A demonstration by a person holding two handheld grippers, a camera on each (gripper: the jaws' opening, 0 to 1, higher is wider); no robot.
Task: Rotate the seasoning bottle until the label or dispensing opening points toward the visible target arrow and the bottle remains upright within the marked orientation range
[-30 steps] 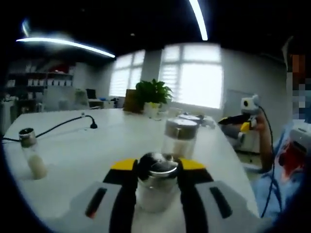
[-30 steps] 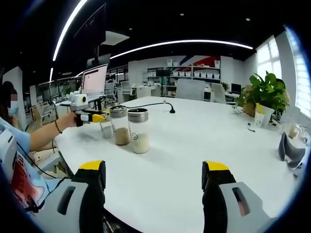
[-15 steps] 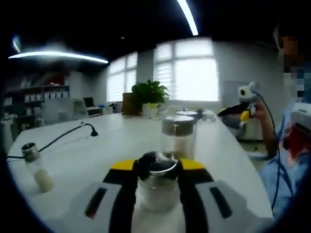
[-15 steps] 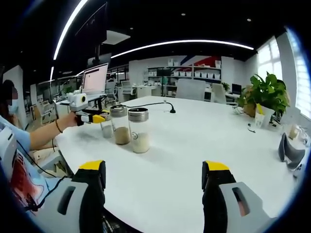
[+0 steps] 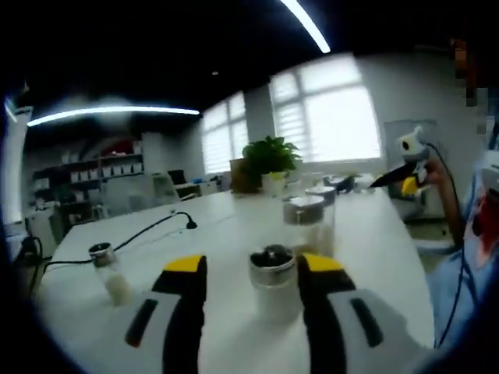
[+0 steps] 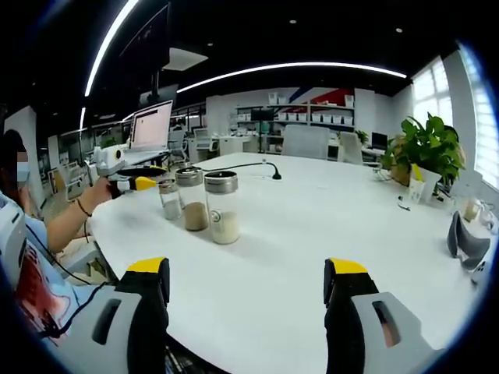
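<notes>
Left gripper view: on a long white table [image 5: 234, 226], a seasoning bottle [image 5: 274, 282] with a shiny metal cap stands upright between the yellow-tipped jaws of the left gripper [image 5: 251, 274], which sit apart with a gap showing on either side of the glass. Just beyond the bottle stand two more metal-capped jars [image 5: 309, 220], one behind the other. Well off to the bottle's left is a small shaker [image 5: 109, 272] holding pale powder, and past it a black cable [image 5: 132, 234] runs across the tabletop. A potted plant [image 5: 271, 160] sits at the table's far end before bright windows.

Right gripper view: the right gripper [image 6: 245, 287] hangs over the table's near edge, its jaws wide apart with nothing between them. Farther along the table, three capped bottles stand in a row, the nearest jar [image 6: 222, 207] holding white powder. Beside the far end of that row, the left gripper [image 6: 129, 179] is in a person's hand.
</notes>
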